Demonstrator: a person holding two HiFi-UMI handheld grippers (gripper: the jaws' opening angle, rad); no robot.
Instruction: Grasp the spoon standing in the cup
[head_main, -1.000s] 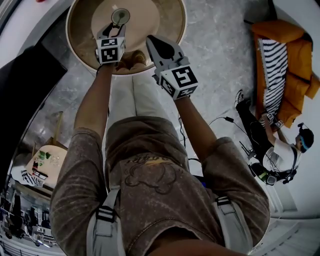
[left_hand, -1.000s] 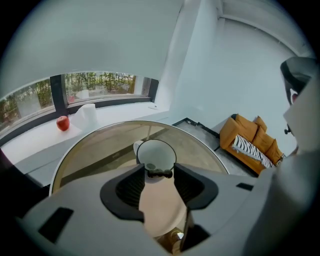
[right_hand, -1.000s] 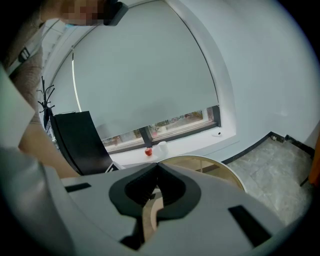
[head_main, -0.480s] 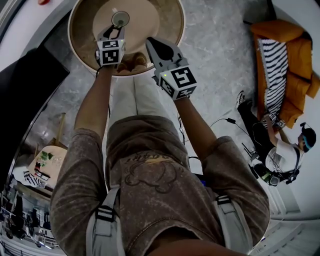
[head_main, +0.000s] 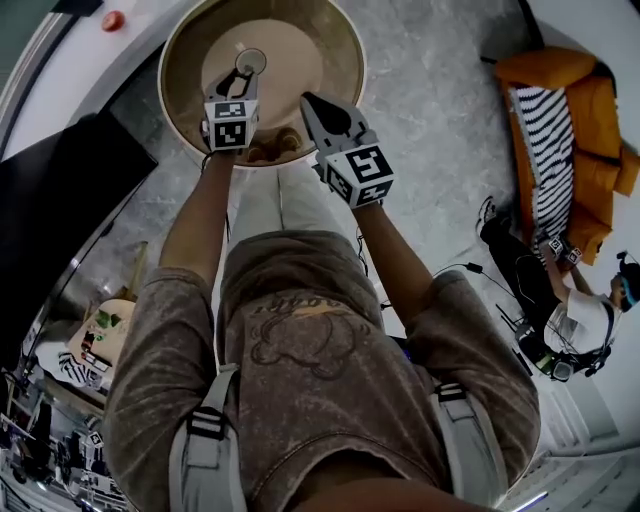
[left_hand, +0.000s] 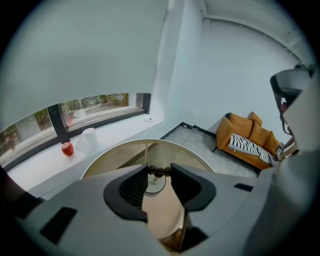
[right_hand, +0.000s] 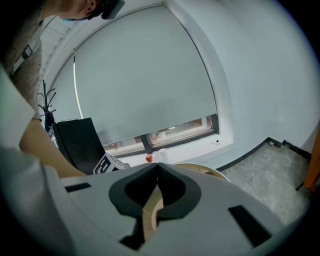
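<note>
A small glass cup stands on the round tan table. In the left gripper view its rim shows just beyond the jaw tips. My left gripper reaches over the cup. Its jaws are part-way closed, and the tips press on the brown beaded top of the spoon standing in the cup. My right gripper hovers over the table's near edge, right of the cup. Its jaws are shut with nothing in them.
A red apple and a white object sit on the window ledge behind the table. An orange sofa stands to the right, with a person sitting on the floor by it. A black panel stands at the left.
The table and both grippers sit a little lower in the head view. The left gripper stays at the cup, the right one beside it.
</note>
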